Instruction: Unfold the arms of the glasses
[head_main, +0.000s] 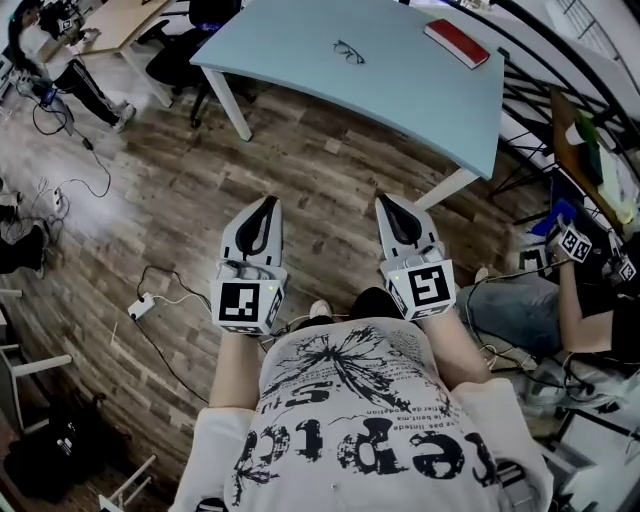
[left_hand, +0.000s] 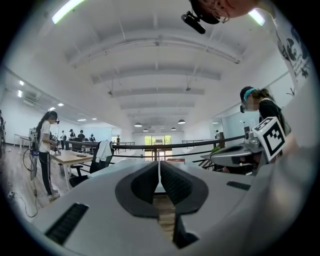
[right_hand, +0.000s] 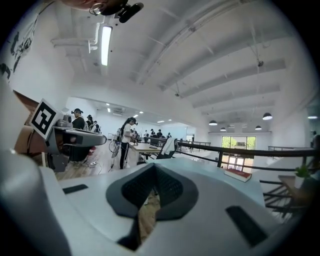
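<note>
Seen from above, a person in a white printed shirt (head_main: 360, 430) holds two grippers out level over a wooden floor (head_main: 180, 200).

At far left, another person (head_main: 70, 65) stands by a wooden desk (head_main: 115, 20). A white power strip (head_main: 141, 307) lies on the floor nearer in.

The left gripper (head_main: 267, 202) hangs over bare floor, short of the table. In the left gripper view its jaws are pressed together with nothing between them (left_hand: 159, 167).

Ahead stands a pale blue table (head_main: 420, 100). The glasses (head_main: 349, 51) lie on it near the middle of its far side, touching nothing else and well apart from both grippers. They are too small to tell whether the arms are folded.

The right gripper (head_main: 386, 202) is level with the left one, its tip near the table's front edge. In the right gripper view its jaws are also closed together and empty (right_hand: 151, 169). That view shows the left gripper (right_hand: 75, 135) off to its left.

A red book (head_main: 456, 42) lies near the table's far right corner, apart from the glasses.

At far right, a seated person (head_main: 530, 310) in jeans is partly in view.
</note>
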